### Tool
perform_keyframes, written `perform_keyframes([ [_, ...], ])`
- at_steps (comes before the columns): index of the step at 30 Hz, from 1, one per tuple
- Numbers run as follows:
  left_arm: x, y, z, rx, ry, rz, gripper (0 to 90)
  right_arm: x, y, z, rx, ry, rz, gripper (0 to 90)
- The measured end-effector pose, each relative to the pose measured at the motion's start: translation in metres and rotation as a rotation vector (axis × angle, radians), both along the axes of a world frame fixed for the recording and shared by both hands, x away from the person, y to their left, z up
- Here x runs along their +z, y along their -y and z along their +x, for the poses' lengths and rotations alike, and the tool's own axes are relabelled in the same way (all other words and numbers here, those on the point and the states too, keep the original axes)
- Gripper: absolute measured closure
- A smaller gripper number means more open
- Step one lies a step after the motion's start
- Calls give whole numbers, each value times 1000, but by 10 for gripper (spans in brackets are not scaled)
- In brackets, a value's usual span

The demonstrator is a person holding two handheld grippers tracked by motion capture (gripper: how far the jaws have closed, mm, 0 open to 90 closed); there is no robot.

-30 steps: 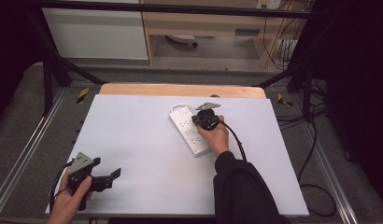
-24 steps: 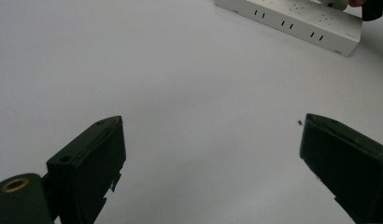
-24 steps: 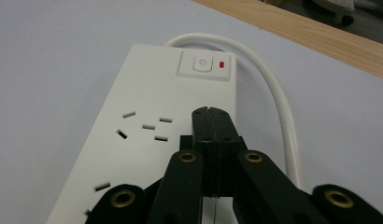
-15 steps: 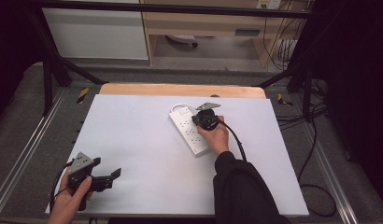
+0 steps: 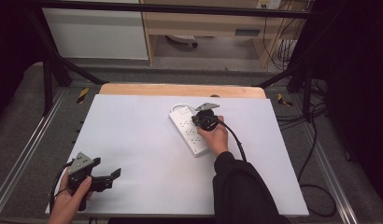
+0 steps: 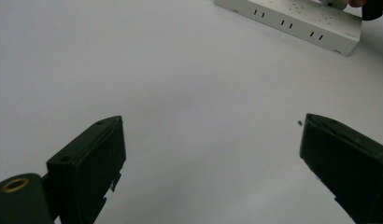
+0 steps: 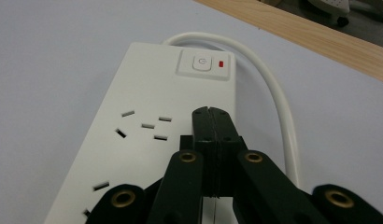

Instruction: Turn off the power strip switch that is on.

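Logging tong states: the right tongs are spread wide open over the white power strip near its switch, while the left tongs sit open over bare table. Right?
Not quite. The right tongs are shut, jaws pressed together over the power strip short of its switch, as the right gripper view shows. The left tongs are open over bare table.

My right gripper [image 7: 211,114]: black jaws, brass-coloured screw eyelets along the linkage, grey three-cornered plate on top, thick black cable trailing. My left gripper [image 6: 210,154]: same black blocky jaws, grey plate, thinner black cable. Black sleeve [image 5: 241,186] on right arm.
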State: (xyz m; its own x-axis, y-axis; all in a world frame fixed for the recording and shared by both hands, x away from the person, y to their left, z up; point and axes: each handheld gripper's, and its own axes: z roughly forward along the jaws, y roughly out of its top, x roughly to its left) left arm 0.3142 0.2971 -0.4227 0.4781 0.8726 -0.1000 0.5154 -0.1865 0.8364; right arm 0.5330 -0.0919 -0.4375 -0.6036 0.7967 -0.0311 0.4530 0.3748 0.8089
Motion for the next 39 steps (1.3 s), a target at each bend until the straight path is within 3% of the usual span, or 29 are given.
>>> perform_keyframes([
  [18, 0, 0, 0, 0, 2, 1, 69, 0, 1, 1, -3, -26, -2, 900],
  [39, 0, 0, 0, 0, 4, 0, 69, 2, 0, 2, -7, -25, -1, 900],
])
